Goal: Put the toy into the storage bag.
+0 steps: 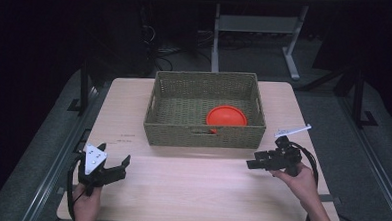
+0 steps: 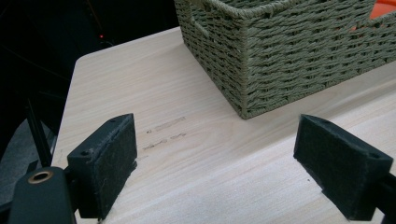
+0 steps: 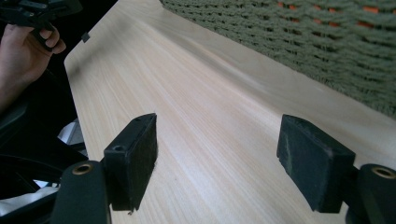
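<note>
left gripper (image 1: 115,163), nearest the camera, jaws wide over bare table (image 1: 190,190); basket (image 1: 204,136) at centre rear holding an orange plate (image 1: 226,116); right gripper (image 1: 252,162), jaws wide and empty, just before the basket's right corner.

Green woven basket (image 1: 203,133) sits upright mid-table, far half; orange round dish (image 1: 226,116) lies inside it, against the front-right wall, slightly tilted.

Both hand-held grippers (image 1: 112,168) (image 1: 254,161) wide apart-jawed
</note>
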